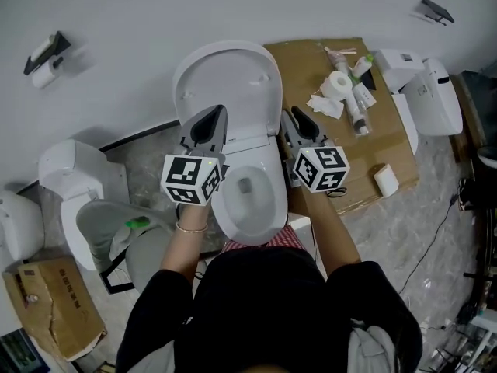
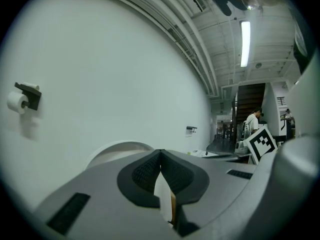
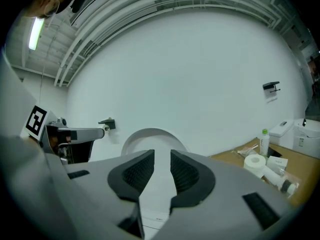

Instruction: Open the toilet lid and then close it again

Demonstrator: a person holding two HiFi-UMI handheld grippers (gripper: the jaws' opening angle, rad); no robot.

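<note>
Head view: the toilet lid (image 1: 227, 80) stands raised, tilted back against the wall (image 1: 116, 22), with its long axis running up and away from the bowl (image 1: 269, 202). It lies straight ahead of me. My left gripper (image 1: 217, 112) overlaps its lower left part, and my right gripper (image 1: 293, 116) sits just beside its right edge, between the lid and the cardboard (image 1: 311, 72). Neither touches the lid, so far as I can tell. The lid is plain white, smooth and rounded, and its hollow underside faces me. I judge that closing it means reaching its top rim and pulling it forward and down, and either hand is about equally near.

Left gripper view: my left gripper (image 2: 160, 153) points level at the wall. Its fingers (image 2: 145, 174) meet at the tips with nothing caught between them. The lid (image 2: 117, 149) shows as a white arc just beyond, slightly left of the tips.

Right gripper view: my right gripper (image 3: 162, 155) has its fingers (image 3: 186, 174) narrowly apart and empty. The lid (image 3: 150, 136) rises dead ahead through the gap.
</note>
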